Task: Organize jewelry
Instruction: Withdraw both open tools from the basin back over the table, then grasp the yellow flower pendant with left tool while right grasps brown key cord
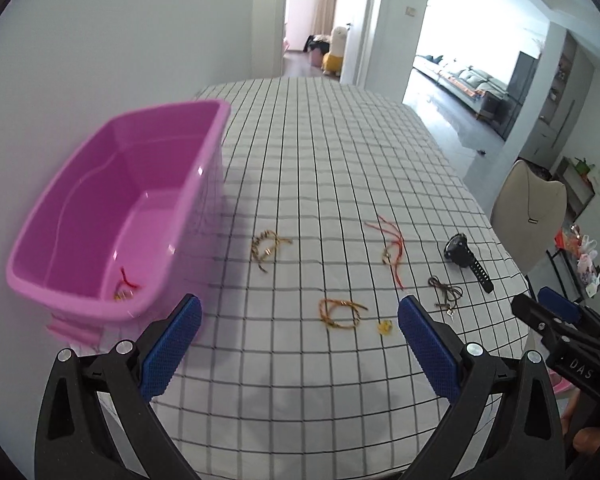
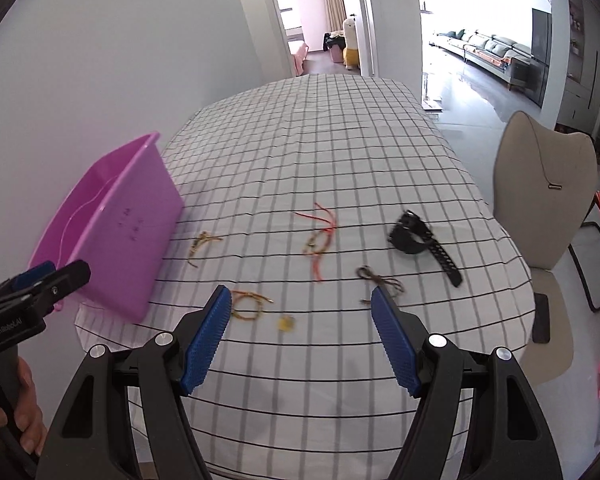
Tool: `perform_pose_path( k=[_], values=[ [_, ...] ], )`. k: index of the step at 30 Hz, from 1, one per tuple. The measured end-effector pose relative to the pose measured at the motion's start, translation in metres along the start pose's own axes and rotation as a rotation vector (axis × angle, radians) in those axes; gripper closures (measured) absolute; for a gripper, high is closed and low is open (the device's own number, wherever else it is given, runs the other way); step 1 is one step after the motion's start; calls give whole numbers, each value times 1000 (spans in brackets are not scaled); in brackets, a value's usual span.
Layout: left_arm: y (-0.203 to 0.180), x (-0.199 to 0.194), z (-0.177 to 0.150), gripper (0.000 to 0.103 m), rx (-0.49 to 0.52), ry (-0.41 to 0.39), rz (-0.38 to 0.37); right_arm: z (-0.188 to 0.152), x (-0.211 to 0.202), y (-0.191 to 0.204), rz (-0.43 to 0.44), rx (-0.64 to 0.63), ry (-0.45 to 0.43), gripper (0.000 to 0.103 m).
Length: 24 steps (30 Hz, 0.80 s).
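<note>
1. Left wrist view: the left gripper (image 1: 300, 322) hangs over the checked tablecloth (image 1: 340, 168) with its blue pads wide apart and nothing between them.
2. Just beyond the gap between the jaws lies an orange cord bracelet (image 1: 340, 313), with a small yellow charm (image 1: 386, 327) close to the right-hand pad.
3. Past the left-hand pad stands the pink bin (image 1: 112, 208); a red-and-gold piece (image 1: 125, 285) lies in its near corner.
4. Farther ahead lie a gold braided bracelet (image 1: 267, 249), a red string bracelet (image 1: 392, 250), a brown cord (image 1: 444, 290) and a black watch (image 1: 466, 260).
5. Right wrist view: the right gripper (image 2: 302, 306) also stands with jaws spread, empty.
6. The orange cord bracelet (image 2: 249, 307) sits just ahead of its left-hand pad, the yellow charm (image 2: 286, 323) between the jaws' tips, the brown cord (image 2: 380, 280) by the right-hand pad.
7. The black watch (image 2: 420, 242) lies beyond to the right; the pink bin (image 2: 112, 232) stands off to the left.
</note>
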<state>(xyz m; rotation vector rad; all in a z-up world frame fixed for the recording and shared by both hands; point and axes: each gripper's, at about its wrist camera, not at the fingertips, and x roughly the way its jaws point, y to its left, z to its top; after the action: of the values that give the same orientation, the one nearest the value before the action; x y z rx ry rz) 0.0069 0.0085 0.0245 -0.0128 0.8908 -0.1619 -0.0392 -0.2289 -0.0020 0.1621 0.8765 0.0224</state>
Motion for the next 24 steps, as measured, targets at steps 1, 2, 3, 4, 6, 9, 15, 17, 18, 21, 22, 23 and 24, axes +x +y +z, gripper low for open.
perform_pose_path(
  k=[1,2,3,4,6,9,15,17,18,21,22,23,24],
  values=[
    [-6,3,-3,6,-11,9,7,-1,1,-7,6,-7,7,34],
    [-11,6,-6,6,-22,14,19,-1,2,-11,13,-14,9,34],
    [-16,8,-9,6,-31,13,36,-2,4,-19,22,-27,12,34],
    [-20,9,-11,6,-38,15,60,-3,6,-26,28,-42,18,34],
    [-31,13,-18,6,-64,28,106,-2,12,-36,44,-63,34,34],
    [-45,21,-30,6,-107,42,140,-4,17,-48,85,-107,32,34],
    [-71,41,-58,6,-170,51,213,-12,43,-80,157,-160,70,34],
    [-77,49,-65,6,-184,49,225,-16,52,-88,168,-171,82,34],
    [-79,52,-67,6,-188,50,231,-17,57,-91,169,-173,88,34],
    [-86,73,-74,6,-203,52,238,-21,73,-99,180,-169,99,34],
    [-88,78,-75,6,-202,55,237,-22,77,-100,182,-169,100,34],
    [-90,86,-77,6,-201,60,237,-23,85,-102,182,-170,102,34],
    [-93,95,-79,6,-201,63,235,-24,91,-104,177,-172,99,34]
  ],
)
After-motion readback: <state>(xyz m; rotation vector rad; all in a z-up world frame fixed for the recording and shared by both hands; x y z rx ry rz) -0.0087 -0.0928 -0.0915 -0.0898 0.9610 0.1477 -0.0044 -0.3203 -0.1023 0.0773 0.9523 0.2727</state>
